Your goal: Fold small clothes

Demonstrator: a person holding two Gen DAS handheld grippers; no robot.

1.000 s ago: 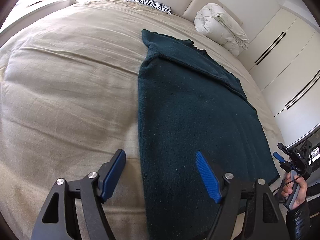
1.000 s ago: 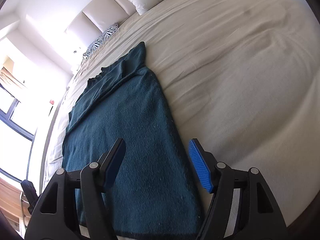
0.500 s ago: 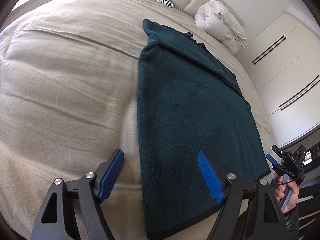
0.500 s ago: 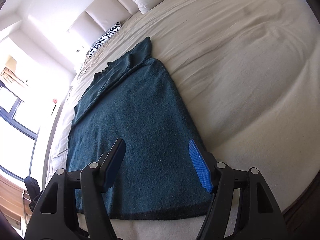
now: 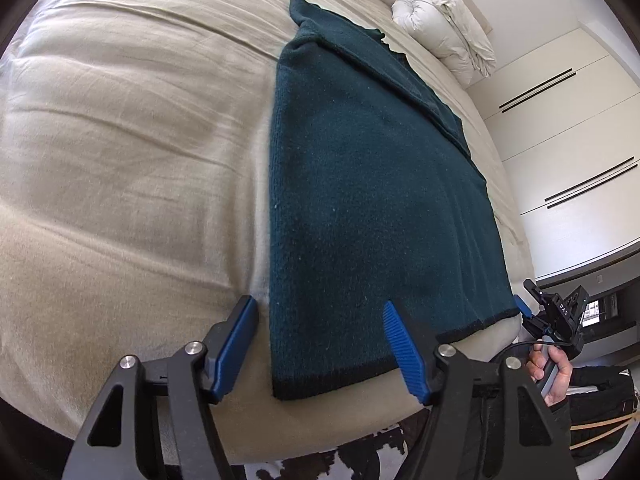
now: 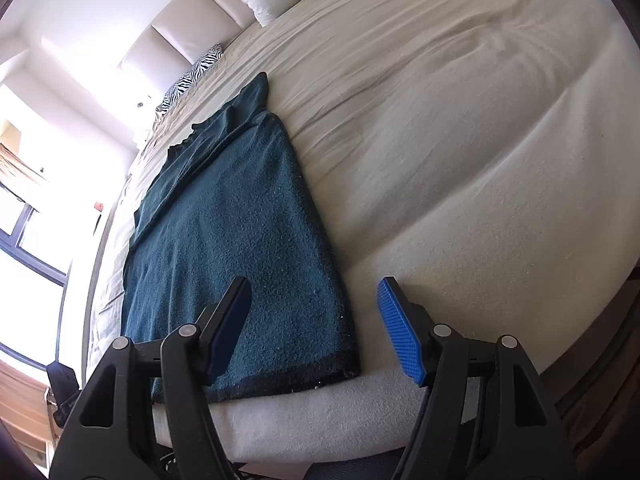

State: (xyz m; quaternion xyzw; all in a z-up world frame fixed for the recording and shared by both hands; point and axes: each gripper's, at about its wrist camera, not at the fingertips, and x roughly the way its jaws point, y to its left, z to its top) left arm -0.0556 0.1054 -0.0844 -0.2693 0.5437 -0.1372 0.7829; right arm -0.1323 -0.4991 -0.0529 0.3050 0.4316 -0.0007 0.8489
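A dark teal knitted garment (image 5: 372, 184) lies flat on the beige bed (image 5: 120, 152), folded lengthwise into a long strip, its black-trimmed hem at the near bed edge. My left gripper (image 5: 324, 344) is open and empty, straddling the hem's left corner from above. My right gripper (image 6: 316, 328) is open and empty over the hem's right corner of the garment (image 6: 232, 240). The right gripper also shows in the left wrist view (image 5: 536, 312), just beyond the hem's right corner.
A rolled white duvet (image 5: 444, 28) and a zebra pillow (image 6: 192, 76) lie at the headboard. White wardrobes (image 5: 568, 128) stand on the right. A cowhide rug (image 5: 352, 460) lies on the floor below the bed edge. Windows (image 6: 24, 240) are on the left.
Both grippers have drawn back toward the foot of the bed, so the hem and bed edge have come into view. Both stay open.
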